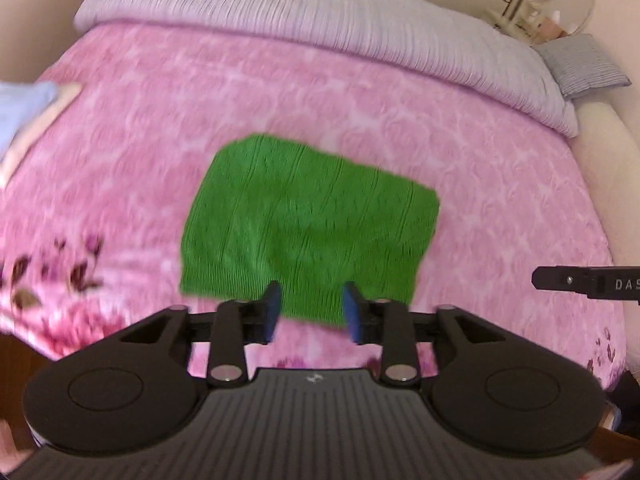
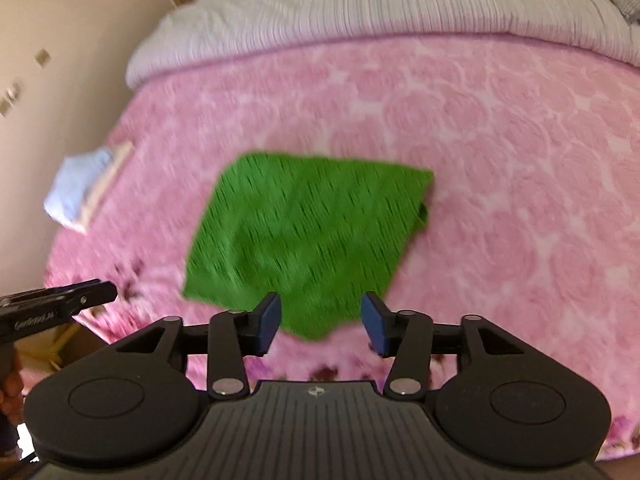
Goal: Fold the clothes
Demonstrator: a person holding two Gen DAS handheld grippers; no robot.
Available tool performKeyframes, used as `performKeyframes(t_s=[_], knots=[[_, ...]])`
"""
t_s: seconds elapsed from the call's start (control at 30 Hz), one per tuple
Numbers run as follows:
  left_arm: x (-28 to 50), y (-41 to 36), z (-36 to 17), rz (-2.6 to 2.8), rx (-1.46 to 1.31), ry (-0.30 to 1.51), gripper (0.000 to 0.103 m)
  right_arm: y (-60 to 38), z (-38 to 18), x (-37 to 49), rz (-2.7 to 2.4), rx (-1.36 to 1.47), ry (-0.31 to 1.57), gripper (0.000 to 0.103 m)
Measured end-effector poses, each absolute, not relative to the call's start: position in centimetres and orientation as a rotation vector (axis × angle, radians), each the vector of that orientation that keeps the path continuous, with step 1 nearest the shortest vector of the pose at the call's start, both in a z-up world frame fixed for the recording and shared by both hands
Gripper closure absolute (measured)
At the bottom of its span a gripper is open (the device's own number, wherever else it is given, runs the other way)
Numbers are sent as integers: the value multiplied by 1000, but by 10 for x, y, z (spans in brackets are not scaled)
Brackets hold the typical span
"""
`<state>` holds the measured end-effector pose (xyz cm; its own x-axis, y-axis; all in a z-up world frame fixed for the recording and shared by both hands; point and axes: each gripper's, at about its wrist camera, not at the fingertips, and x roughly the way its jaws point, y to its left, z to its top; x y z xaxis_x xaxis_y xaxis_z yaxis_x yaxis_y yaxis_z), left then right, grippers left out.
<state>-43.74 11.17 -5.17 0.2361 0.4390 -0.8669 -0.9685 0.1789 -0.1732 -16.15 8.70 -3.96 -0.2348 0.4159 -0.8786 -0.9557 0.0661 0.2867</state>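
A green ribbed knit garment (image 1: 308,224) lies folded into a rough rectangle on the pink floral bed cover (image 1: 160,128). It also shows in the right wrist view (image 2: 304,240). My left gripper (image 1: 311,310) is open and empty, above the garment's near edge. My right gripper (image 2: 320,322) is open and empty, also above the near edge. Part of the right gripper (image 1: 588,282) shows at the right of the left wrist view. Part of the left gripper (image 2: 56,304) shows at the left of the right wrist view.
A light blue folded cloth on something cream (image 2: 84,184) lies near the bed's left edge. A lilac-grey ribbed duvet (image 1: 320,20) is bunched along the far side. A grey pillow (image 1: 580,64) and a white stand (image 1: 552,4) are at the far right.
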Motion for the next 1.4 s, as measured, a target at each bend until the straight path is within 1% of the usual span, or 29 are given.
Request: performKeyframes(t_s=[0.03, 0.1, 0.2, 0.27, 0.33, 0.37, 0.6, 0.77, 1.1, 1.3, 1.4], knots=[[-444, 101, -55, 1154, -860, 769, 67, 80, -38, -167, 1475, -680, 1131, 47], [-445, 86, -56, 1158, -855, 776, 66, 71, -39, -173, 1486, -701, 1114, 40], [-437, 71, -55, 1174, -851, 793, 62, 59, -46, -179, 1485, -730, 1097, 39], [-432, 56, -52, 1177, -837, 803, 62, 48, -51, -181, 1478, -739, 1102, 39], [-427, 42, -51, 1183, -822, 814, 54, 35, -59, -179, 1473, -734, 1105, 37], [-424, 35, -52, 1188, -813, 819, 54, 28, -63, -178, 1470, -730, 1105, 35], [-416, -6, -51, 1185, -783, 840, 53, -14, -82, -175, 1435, -710, 1144, 34], [-412, -33, -49, 1174, -769, 850, 53, -32, -77, -180, 1444, -698, 1136, 34], [-432, -12, -44, 1121, -729, 813, 51, -27, -62, -188, 1432, -649, 1063, 34], [-482, 25, -58, 1074, -657, 834, 51, -2, -75, -204, 1380, -629, 1057, 34], [-509, 52, -71, 1052, -629, 890, 51, 14, -85, -217, 1346, -625, 1075, 34]])
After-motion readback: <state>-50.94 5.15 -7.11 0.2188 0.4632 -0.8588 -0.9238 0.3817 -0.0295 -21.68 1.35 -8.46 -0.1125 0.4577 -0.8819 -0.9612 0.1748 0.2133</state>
